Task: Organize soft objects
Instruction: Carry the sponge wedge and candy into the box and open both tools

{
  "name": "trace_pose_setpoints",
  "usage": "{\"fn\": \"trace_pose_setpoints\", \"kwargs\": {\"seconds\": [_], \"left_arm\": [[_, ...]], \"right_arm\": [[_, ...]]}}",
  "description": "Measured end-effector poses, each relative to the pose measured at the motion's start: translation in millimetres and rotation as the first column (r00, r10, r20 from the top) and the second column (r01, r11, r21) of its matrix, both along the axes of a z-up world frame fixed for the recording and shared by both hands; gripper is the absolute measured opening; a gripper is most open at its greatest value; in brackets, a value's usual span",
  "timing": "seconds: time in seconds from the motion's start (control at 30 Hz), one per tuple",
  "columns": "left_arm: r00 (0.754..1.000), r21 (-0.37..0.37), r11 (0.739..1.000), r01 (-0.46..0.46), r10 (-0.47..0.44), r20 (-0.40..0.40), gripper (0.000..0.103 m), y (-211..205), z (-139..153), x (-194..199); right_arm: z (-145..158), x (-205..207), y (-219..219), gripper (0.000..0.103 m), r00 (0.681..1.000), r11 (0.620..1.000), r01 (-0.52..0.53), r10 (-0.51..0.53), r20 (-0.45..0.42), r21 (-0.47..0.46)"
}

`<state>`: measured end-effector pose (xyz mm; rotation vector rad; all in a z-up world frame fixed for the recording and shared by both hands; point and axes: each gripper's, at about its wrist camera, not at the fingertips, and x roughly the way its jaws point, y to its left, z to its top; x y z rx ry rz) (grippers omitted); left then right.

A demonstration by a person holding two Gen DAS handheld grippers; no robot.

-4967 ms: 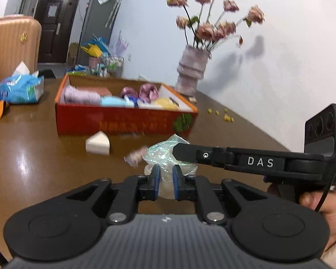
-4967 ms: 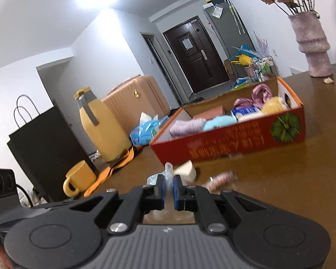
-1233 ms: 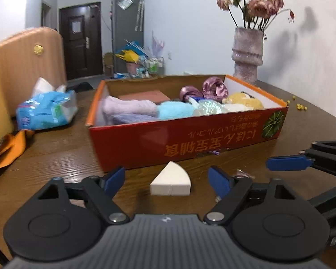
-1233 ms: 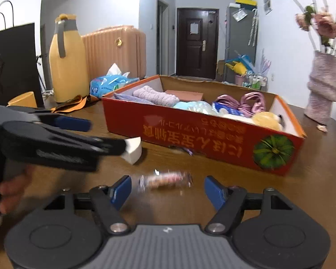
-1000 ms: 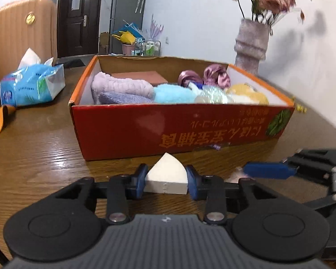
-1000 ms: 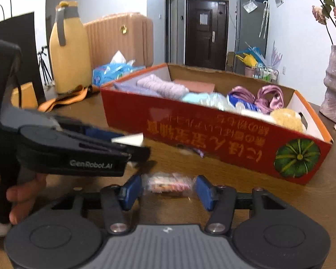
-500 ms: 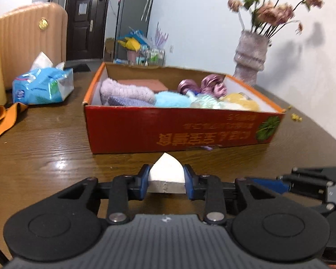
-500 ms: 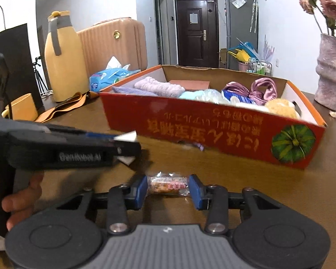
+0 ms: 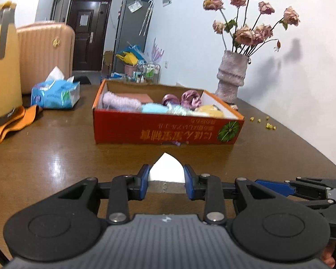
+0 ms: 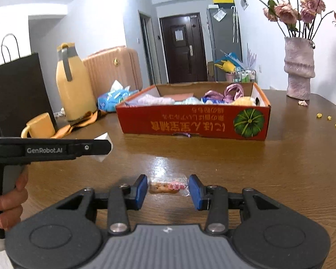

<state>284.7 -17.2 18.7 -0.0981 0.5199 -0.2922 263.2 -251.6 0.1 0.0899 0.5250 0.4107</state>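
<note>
White sponge wedge (image 9: 166,168) clamped in left gripper (image 9: 166,180) | right gripper (image 10: 168,189) pinching candy (image 10: 168,186) by its wrapper ends | both short of red box (image 10: 197,123) | crinkly wrapper could slip out mid-carry

Both wrist views: low, close over the worktop (image 9: 56,148), facing forward along their tongs; shared ground: red box (image 9: 165,132), vase (image 10: 299,71), far door (image 10: 182,47).

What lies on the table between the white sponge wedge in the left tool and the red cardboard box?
Only bare wooden table. In the left wrist view, nothing lies between the white sponge wedge and the red cardboard box.
</note>
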Motion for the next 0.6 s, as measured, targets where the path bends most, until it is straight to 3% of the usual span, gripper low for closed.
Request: {"fn": "trace_pose_setpoints", "kwargs": {"seconds": [0.07, 0.13, 0.2, 0.3, 0.37, 0.47, 0.6], "left_arm": [[1.000, -0.026, 1.000, 0.009, -0.009, -0.004, 0.032, -1, 11, 12], [0.999, -0.075, 0.997, 0.017, -0.020, -0.030, 0.032, 0, 26, 37], [0.999, -0.099, 0.995, 0.001, -0.005, -0.044, 0.032, -3, 43, 70], [0.997, -0.099, 0.995, -0.035, 0.028, -0.070, 0.032, -13, 65, 132], [0.997, -0.082, 0.996, -0.042, 0.036, -0.070, 0.033, -24, 74, 177], [0.989, -0.057, 0.995, -0.080, 0.072, -0.130, 0.033, -40, 70, 243], [0.958, -0.056, 0.991, -0.119, 0.100, -0.268, 0.033, -52, 45, 320]], "right_arm": [[9, 7, -7, 0.040, 1.000, 1.000, -0.013, 0.013, 0.017, 0.017], [22, 24, -20, 0.040, 0.999, 0.995, -0.030, 0.027, 0.023, 0.095], [40, 51, -37, 0.040, 0.998, 0.981, -0.061, 0.054, 0.042, 0.182], [62, 111, -61, 0.041, 0.999, 0.970, -0.034, 0.023, 0.048, 0.240], [68, 163, -81, 0.041, 1.000, 0.948, 0.009, -0.006, -0.011, 0.318], [64, 238, -108, 0.041, 0.990, 0.885, 0.084, -0.022, -0.140, 0.457], [57, 307, -115, 0.041, 0.973, 0.887, 0.180, -0.098, -0.208, 0.424]]}}
